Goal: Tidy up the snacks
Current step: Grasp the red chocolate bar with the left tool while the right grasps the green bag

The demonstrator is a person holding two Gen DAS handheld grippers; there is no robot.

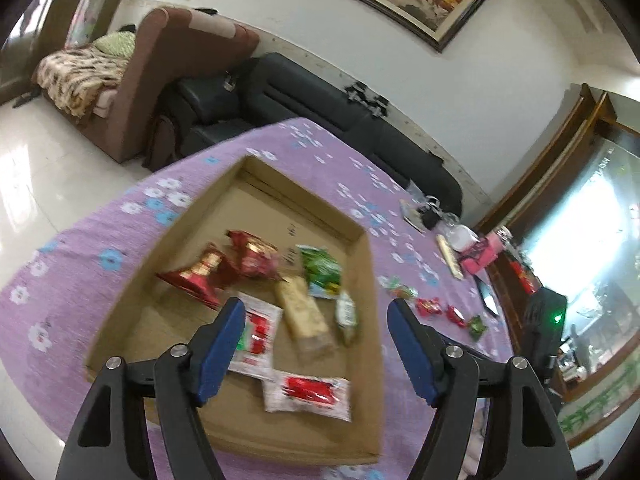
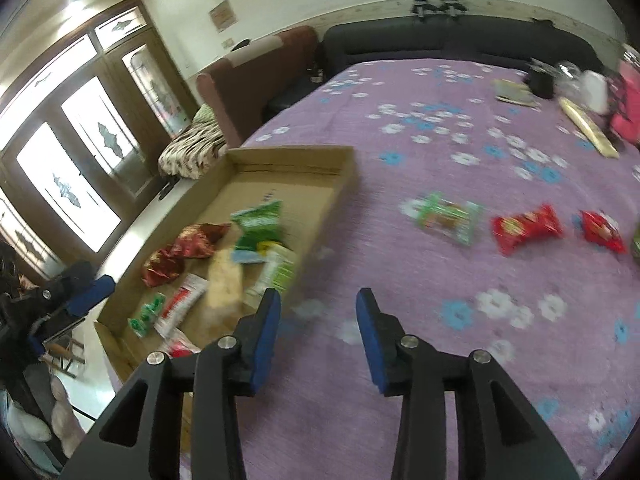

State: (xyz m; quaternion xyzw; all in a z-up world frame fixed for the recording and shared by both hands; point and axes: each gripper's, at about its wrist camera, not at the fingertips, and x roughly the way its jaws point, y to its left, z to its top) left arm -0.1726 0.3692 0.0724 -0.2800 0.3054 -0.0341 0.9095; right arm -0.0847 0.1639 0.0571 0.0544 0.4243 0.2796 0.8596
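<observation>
A shallow cardboard tray [image 1: 370,280] lies on the purple flowered cloth and holds several snack packets: two red ones [image 1: 200,276], a green one [image 1: 322,272], a beige bar [image 1: 304,316] and a white-and-red one [image 1: 308,394]. My left gripper [image 1: 316,304] hovers open above them with nothing between its pads. Just right of the tray wall [image 2: 344,184], my right gripper [image 2: 319,294] hangs open over bare cloth, holding nothing. Loose on the cloth beyond it lie a green packet [image 2: 446,216] and two red packets [image 2: 526,228].
At the table's far right are a pink pouch [image 2: 628,112], a white object [image 2: 594,86], a long beige stick pack [image 2: 588,128] and a dark flat device [image 1: 489,300]. A black sofa [image 1: 304,92] runs behind the table. The floor drops away left of the tray.
</observation>
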